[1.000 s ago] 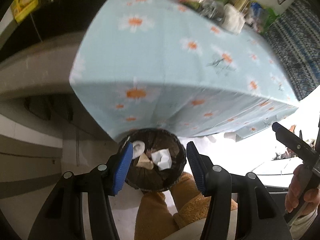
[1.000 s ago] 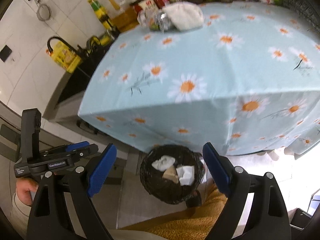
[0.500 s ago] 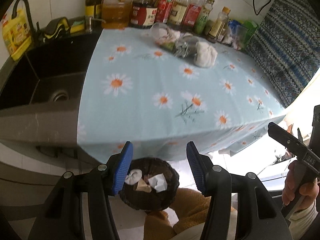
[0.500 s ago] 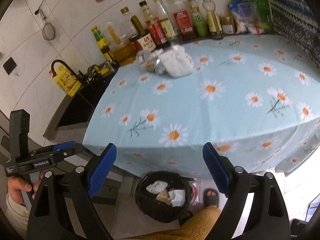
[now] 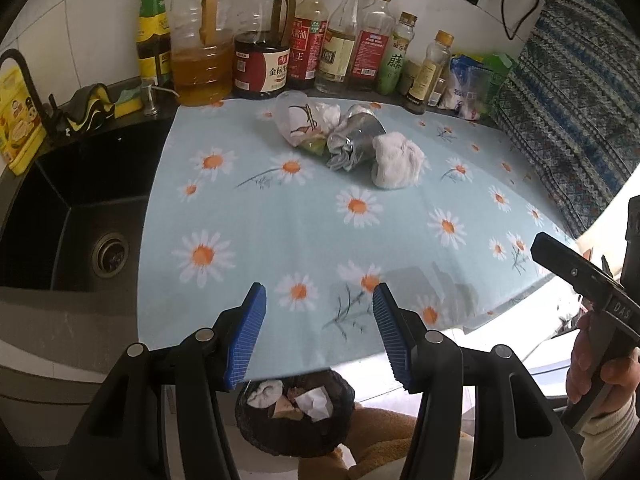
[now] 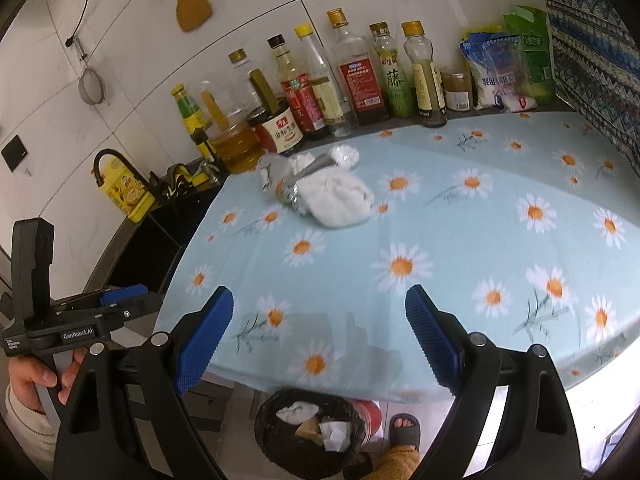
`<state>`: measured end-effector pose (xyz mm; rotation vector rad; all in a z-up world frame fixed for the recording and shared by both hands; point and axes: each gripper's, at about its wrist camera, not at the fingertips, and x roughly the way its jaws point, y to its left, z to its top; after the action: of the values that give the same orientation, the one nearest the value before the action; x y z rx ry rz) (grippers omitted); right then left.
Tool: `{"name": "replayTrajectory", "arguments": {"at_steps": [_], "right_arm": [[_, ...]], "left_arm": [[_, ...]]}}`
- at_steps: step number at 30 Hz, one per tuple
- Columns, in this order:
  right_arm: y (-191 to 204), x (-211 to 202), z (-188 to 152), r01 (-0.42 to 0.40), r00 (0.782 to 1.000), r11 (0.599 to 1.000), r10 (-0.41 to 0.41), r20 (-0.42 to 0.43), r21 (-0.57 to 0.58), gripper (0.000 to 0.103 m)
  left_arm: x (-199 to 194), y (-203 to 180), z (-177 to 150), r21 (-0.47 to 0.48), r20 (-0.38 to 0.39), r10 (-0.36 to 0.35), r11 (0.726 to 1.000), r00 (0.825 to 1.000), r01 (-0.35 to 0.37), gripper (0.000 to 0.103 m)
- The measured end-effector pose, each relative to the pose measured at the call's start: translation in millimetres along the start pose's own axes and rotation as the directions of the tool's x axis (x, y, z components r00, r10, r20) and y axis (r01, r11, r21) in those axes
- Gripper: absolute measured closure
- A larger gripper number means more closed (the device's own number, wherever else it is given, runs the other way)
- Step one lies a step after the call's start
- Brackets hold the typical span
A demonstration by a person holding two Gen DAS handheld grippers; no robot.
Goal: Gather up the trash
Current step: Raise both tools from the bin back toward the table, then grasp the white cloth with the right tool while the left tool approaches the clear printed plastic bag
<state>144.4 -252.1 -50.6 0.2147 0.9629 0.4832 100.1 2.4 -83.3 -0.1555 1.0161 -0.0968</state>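
Three pieces of trash, a crumpled white paper wad [image 5: 397, 161], a crushed silvery wrapper [image 5: 352, 142] and a clear plastic cup [image 5: 296, 118], lie touching near the daisy-print tablecloth's [image 5: 304, 220] far edge. My left gripper [image 5: 318, 334] and right gripper [image 6: 320, 338] hover tilted downward over its near edge, jaws apart, empty.

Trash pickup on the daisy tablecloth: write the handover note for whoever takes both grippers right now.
Left gripper: open, nothing between its blue pads, above the table's near edge.
Right gripper: open wider, also empty.
Done: crumpled white tissues and a tan scrap lie in the black mesh trash bin on the floor below the table's near edge.
Left: a pile at the back of the light blue daisy tablecloth, in front of the sauce bottles: clear plastic cup with scraps, crumpled silver foil wrapper, big white paper wad. They touch one another; the wad lies nearest.
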Motion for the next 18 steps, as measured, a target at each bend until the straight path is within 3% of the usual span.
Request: {"name": "replayTrajectory", "arguments": {"at_steps": [6, 18], "right_arm": [[-23, 21, 27, -0.005, 1.0, 1.0, 0.005, -0.013, -0.005, 0.016], [-56, 96, 68, -0.064, 0.991, 0.997, 0.06, -0.118, -0.033, 0.016]], "left_arm": [[19, -12, 27, -0.004, -0.005, 0.02, 1.0, 1.0, -0.02, 0.049], [65, -21, 72, -0.032, -0.06, 0.078, 0.996, 0.995, -0.08, 0.049]]}}
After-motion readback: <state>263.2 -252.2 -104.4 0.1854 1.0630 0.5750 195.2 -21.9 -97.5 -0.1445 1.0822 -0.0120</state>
